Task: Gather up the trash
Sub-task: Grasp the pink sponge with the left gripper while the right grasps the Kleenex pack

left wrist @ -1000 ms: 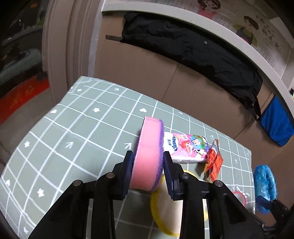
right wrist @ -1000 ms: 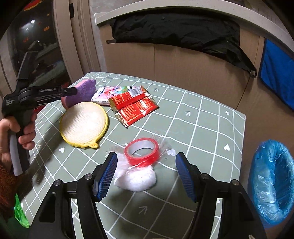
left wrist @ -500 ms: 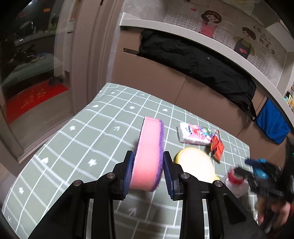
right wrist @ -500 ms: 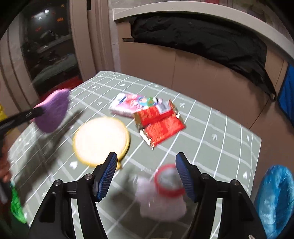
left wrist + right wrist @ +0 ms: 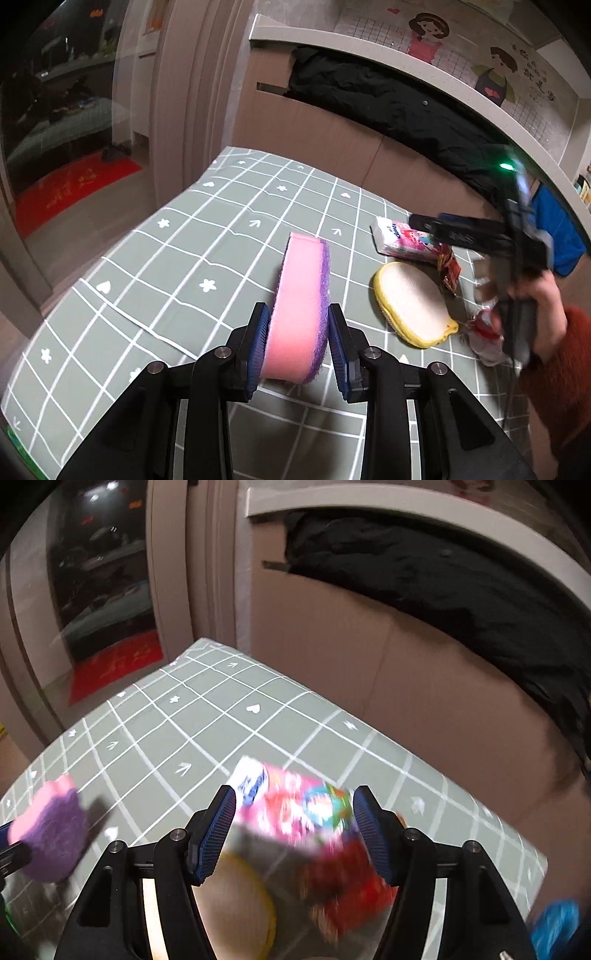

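Sponge (image 5: pixel 301 314) clamped in left jaws; right jaws apart over tissue pack (image 5: pixel 291 808).
Pack lies on worktop (image 5: pixel 177 258) at sponge's two o'clock: light, soft, slippery film; grip across its short sides.

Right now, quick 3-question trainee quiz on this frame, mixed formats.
1. True or false: the left gripper is shut on the pink and purple sponge.
2. Multiple choice: what lies on the table beside the tissue pack? A) a yellow-rimmed round scrubber B) a glass bottle C) a metal spoon
3. Fill in: the right gripper is ____, with nothing clamped between its pads.

Key: 1 true; 2 A; 3 open
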### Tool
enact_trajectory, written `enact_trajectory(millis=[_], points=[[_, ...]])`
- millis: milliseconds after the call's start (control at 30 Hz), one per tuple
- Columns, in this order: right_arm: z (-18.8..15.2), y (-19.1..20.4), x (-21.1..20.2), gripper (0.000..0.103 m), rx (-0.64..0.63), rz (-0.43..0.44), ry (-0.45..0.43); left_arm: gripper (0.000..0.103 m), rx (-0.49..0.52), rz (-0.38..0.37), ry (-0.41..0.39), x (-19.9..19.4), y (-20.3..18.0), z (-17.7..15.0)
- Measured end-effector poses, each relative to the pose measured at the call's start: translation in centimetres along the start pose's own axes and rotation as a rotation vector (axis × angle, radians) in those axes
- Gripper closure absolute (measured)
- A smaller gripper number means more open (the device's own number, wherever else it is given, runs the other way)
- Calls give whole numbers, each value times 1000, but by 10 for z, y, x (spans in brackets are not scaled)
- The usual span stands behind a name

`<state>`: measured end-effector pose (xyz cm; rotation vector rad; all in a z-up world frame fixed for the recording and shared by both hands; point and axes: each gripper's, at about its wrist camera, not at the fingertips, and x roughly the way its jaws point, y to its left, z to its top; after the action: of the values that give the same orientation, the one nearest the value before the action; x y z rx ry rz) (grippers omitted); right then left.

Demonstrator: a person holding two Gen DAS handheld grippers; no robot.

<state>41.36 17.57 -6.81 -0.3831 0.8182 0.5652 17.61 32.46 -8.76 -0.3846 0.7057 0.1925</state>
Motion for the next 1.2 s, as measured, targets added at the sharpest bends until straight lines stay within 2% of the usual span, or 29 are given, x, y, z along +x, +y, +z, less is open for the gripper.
enact_trajectory(millis=[133,233,500,633,767,933,1100,1133,1200], points=[[15,-17,32,40,58,41,48,70,0,8,-10,-5,4,0],[14,-19,49,40,63,117,115,70,2,16,-15,-5,6,1],[-29,1,18,35,26,271,161,70,-2,6,-11,-2,6,2],[-44,12,4,34,-16,313,189,70,3,-3,-12,-3,3,2],[-54,27,-2,32,-115,292,204,70,3,-5,-8,-4,2,1],[-66,48,-7,31,-275,215,202,70,6,4,-3,-5,2,1],[-62,45,-7,32,-239,211,197,70,13,7,-5,-4,1,3],[-60,43,-6,39,-209,217,198,70,14,7,-3,-4,0,3],[-55,41,-8,42,-163,227,185,70,19,9,-4,-6,-2,2]])
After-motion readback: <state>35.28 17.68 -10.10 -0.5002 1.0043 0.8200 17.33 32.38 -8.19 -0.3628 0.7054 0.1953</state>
